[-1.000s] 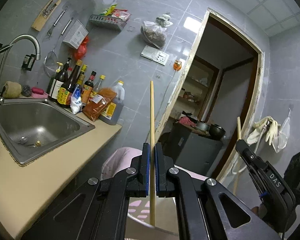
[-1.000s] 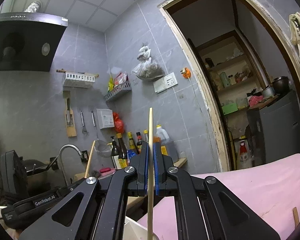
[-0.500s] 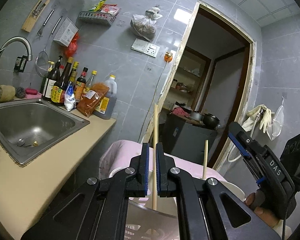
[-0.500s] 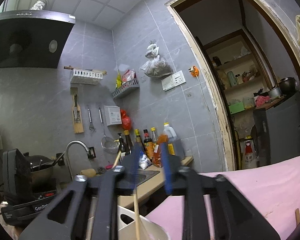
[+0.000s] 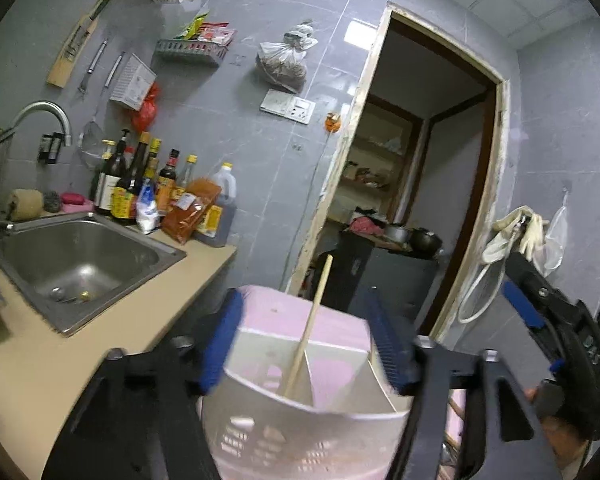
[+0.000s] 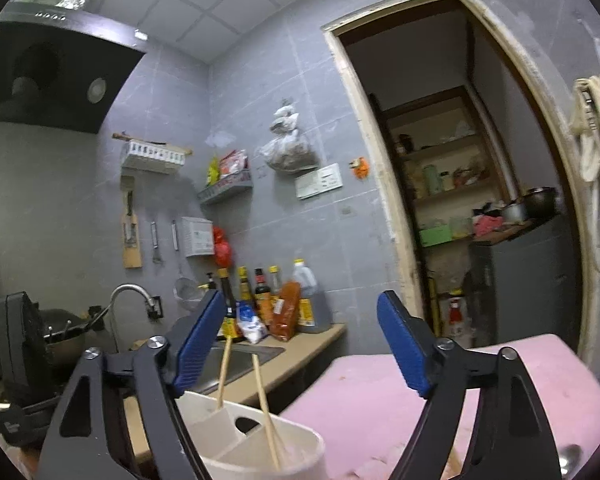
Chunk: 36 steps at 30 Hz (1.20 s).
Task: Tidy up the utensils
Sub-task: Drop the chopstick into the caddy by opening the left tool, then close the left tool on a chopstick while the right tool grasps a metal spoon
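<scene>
Both claws are opening with nothing between their pads: the left claw [image 5: 304, 344]; the right claw [image 6: 300, 344]. Two chopsticks [image 6: 266, 404] stand tilted inside the white divided holder [image 6: 260, 452]; it sits beside the worktop [image 5: 60, 364].

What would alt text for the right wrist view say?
Two wooden chopsticks stand tilted in a white plastic divided utensil holder, below the right tongs, whose jaws are opening with nothing between them. Behind are a grey tiled kitchen wall and sauce bottles.
</scene>
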{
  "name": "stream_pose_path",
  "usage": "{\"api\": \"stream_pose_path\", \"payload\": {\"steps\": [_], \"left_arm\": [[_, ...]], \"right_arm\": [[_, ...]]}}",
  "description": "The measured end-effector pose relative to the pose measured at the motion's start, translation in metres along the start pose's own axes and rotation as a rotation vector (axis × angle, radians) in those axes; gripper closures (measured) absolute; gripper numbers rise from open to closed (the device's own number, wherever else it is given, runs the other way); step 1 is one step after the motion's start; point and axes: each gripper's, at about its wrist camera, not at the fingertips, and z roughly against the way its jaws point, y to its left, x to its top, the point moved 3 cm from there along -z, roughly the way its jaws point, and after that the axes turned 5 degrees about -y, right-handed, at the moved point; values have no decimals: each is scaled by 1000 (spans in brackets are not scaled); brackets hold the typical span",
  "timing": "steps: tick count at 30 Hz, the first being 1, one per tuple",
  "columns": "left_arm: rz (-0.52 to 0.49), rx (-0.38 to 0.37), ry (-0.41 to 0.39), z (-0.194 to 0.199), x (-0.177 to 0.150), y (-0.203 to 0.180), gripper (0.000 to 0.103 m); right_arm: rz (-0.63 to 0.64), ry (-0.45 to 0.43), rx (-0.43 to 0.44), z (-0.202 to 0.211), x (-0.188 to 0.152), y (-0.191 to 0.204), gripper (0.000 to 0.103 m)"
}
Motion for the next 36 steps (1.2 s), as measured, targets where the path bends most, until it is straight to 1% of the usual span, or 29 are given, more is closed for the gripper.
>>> {"api": "stream_pose_path", "payload": {"steps": [1, 2, 4, 5, 7, 10, 12, 15, 19, 23, 27, 29, 30, 32, 34, 35, 36], "left_arm": [[-2, 3, -2, 4, -2, -4, 32], [-7, 11, -3, 7, -3, -8, 30], [-43, 20, 4, 13, -5, -21, 22], [-62, 16, 7, 16, -5, -29, 20], [-95, 5, 3, 21, -6, -42, 12], [-143, -33, 12, 27, -9, -64, 8], [-170, -70, 40, 28, -15, -79, 8], [-197, -130, 112, 22, -28, -101, 8], [-222, -193, 247, 8, -56, -126, 8], [-247, -224, 366, -7, -82, -145, 8], [-264, -238, 483, -22, -108, -159, 9], [-270, -236, 537, -31, -119, -163, 9], [-273, -235, 571, -37, -125, -166, 11], [-280, -233, 618, -47, -132, -169, 20], [-293, -226, 671, -55, -145, -173, 36], [-297, -223, 697, -61, -150, -175, 39], [-300, -220, 721, -66, -155, -176, 44]], "right_arm": [[-1, 3, -12, 6, 2, -4, 21], [-3, 7, -31, 15, 5, -9, 18], [-5, 21, -57, 31, 10, -20, 10], [-4, 28, -67, 38, 12, -25, 2], [13, 49, -92, 56, 17, -37, 0], [54, 100, -140, 78, 23, -56, 0], [69, 128, -174, 90, 27, -69, 0], [80, 180, -230, 107, 29, -90, 0], [84, 242, -284, 121, 26, -112, 0], [93, 330, -317, 127, 13, -129, 0], [108, 447, -345, 123, -8, -142, 0], [114, 512, -356, 119, -19, -149, 0], [115, 545, -362, 116, -25, -153, 0], [108, 599, -364, 112, -34, -160, 3], [101, 647, -369, 110, -43, -168, 8], [97, 677, -370, 107, -47, -172, 10], [91, 700, -367, 105, -51, -176, 16]]}}
